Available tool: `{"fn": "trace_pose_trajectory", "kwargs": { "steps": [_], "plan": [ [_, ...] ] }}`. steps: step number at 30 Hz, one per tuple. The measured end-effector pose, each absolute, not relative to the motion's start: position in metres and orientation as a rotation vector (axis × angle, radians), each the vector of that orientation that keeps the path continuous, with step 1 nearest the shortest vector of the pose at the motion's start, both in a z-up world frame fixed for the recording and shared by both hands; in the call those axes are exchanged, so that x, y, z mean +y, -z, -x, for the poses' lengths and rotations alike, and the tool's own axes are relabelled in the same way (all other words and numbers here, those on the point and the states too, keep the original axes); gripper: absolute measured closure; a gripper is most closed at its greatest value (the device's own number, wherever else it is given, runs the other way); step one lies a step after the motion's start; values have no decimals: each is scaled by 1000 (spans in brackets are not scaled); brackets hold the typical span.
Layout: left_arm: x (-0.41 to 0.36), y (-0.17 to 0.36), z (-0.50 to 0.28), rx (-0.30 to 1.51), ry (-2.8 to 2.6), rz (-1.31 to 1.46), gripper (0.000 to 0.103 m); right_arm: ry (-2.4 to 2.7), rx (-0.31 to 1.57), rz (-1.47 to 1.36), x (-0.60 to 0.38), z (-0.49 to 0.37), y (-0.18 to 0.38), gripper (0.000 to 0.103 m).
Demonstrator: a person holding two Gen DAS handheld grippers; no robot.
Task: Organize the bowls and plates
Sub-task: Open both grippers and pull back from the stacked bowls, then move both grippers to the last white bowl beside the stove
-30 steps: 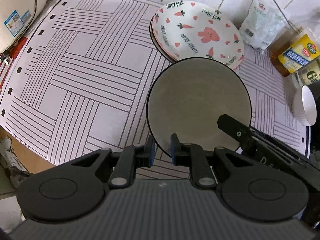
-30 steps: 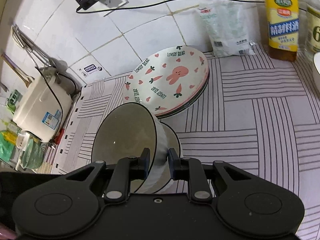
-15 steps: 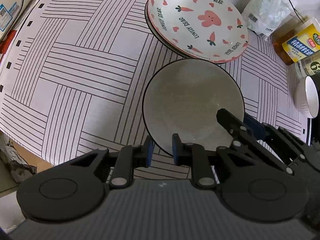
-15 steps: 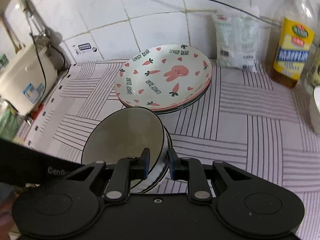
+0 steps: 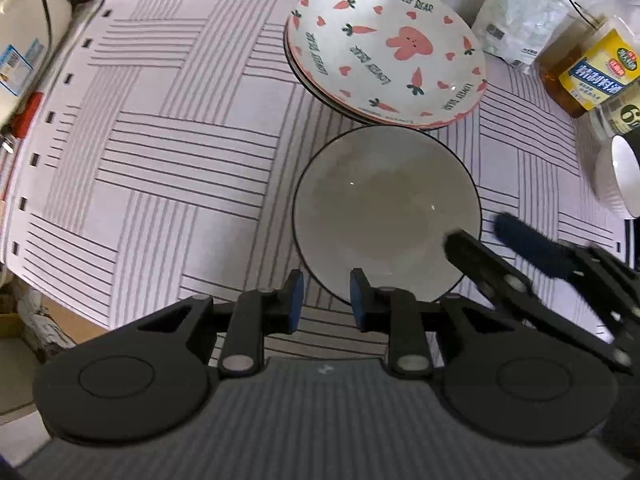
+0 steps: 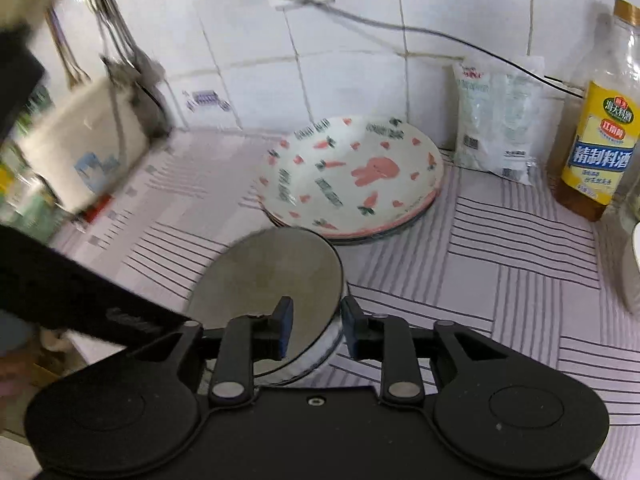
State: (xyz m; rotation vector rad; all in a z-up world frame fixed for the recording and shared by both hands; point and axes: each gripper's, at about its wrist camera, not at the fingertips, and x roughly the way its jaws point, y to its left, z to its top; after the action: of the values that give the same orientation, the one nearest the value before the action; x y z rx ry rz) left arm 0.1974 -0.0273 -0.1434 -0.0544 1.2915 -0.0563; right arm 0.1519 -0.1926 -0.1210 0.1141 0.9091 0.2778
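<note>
A grey bowl with a dark rim [image 5: 386, 212] sits nested on another bowl on the striped mat, just in front of a stack of rabbit-and-carrot plates [image 5: 384, 48]. My left gripper [image 5: 326, 300] is open at the bowl's near rim, touching nothing. My right gripper [image 6: 316, 326] is open, its fingers either side of the bowl's rim [image 6: 272, 272]; it also shows from the right in the left wrist view [image 5: 480, 236]. The plate stack shows in the right wrist view [image 6: 352, 176].
A white ribbed bowl [image 5: 618, 176] stands at the right edge. A cooking-wine bottle [image 6: 600, 136] and a white bag [image 6: 496, 116] stand by the tiled wall. A rice cooker [image 6: 80, 148] is at the left. The striped mat [image 5: 160, 152] lies to the left.
The right gripper's jaws have opened off the bowl's rim, and the bowl now rests level in the lower bowl. The left gripper's jaws have opened wider. Both views have shifted back a little.
</note>
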Motion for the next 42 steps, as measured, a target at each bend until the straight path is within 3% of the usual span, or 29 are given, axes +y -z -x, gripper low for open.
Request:
{"fn": "trace_pose_trajectory", "kwargs": {
  "steps": [2,12,15,26,30,33,42],
  "plan": [
    [-29,139,-194,1274,53,42,79,-307,876,-145,-201,-143,113,58],
    [-66,111,-168,1192,105,-40,79,-230,799,-185,-256,-111,99,56],
    [-87,104,-161,1154,149,-72,74,-192,782,-195,-278,-102,98,55],
    [-181,113,-168,1042,360,-217,71,-62,754,-174,-351,-82,113,45],
    [-211,113,-182,1018,399,-227,68,-46,758,-157,-371,-81,130,37],
    [-230,110,-193,1003,433,-219,60,-10,776,-159,-383,-84,140,37],
    [-282,127,-218,1010,518,-205,52,79,771,-143,-413,-93,155,36]
  ]
}}
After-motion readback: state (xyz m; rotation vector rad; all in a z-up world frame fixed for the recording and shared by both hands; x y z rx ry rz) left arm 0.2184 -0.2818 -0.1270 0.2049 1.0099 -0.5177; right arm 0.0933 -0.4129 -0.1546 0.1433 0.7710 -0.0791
